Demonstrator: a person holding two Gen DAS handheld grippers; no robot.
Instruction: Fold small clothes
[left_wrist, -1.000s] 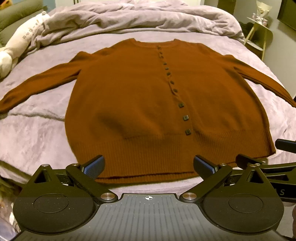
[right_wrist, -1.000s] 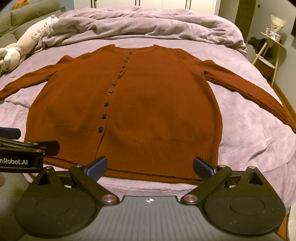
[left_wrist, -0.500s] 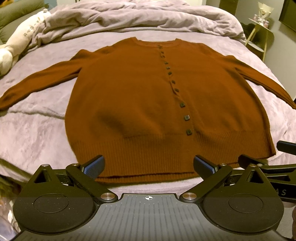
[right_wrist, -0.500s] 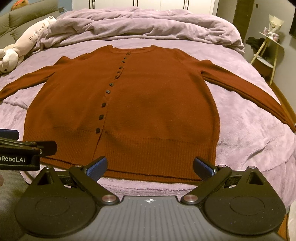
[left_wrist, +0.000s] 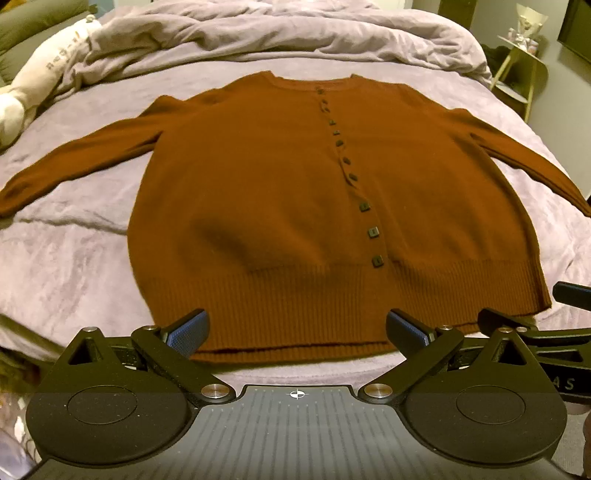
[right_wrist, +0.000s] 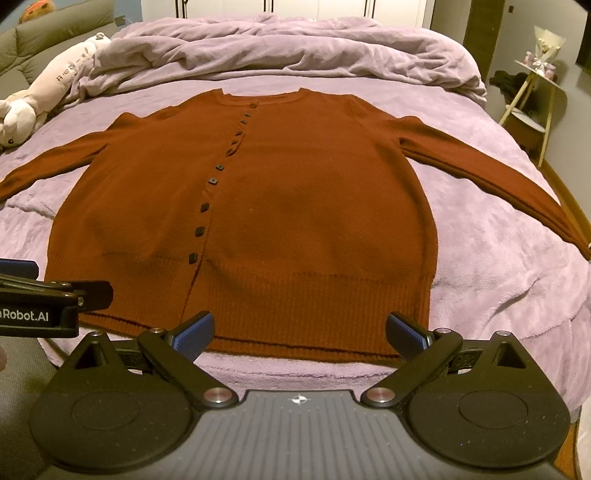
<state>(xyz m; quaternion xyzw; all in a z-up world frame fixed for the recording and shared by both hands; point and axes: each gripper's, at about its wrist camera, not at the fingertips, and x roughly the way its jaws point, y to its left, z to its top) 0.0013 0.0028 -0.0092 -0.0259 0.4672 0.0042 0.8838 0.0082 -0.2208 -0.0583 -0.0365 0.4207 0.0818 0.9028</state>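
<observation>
A rust-brown buttoned cardigan (left_wrist: 280, 206) lies flat and face up on the lilac bed, both sleeves spread out to the sides; it also shows in the right wrist view (right_wrist: 295, 221). My left gripper (left_wrist: 297, 330) is open and empty, just short of the ribbed hem on its left half. My right gripper (right_wrist: 301, 332) is open and empty, just short of the hem on its right half. The right gripper's fingers (left_wrist: 517, 325) show at the right edge of the left wrist view, and the left gripper's fingers (right_wrist: 55, 291) at the left edge of the right wrist view.
A rumpled lilac duvet (right_wrist: 280, 48) is piled at the head of the bed. A plush toy (right_wrist: 44, 99) lies at the far left. A small side table (right_wrist: 532, 107) stands to the right of the bed. The bed's near edge (right_wrist: 295, 373) is just under the grippers.
Both grippers have edged slightly forward toward the hem. The cardigan has not moved, and both grippers stay open.
</observation>
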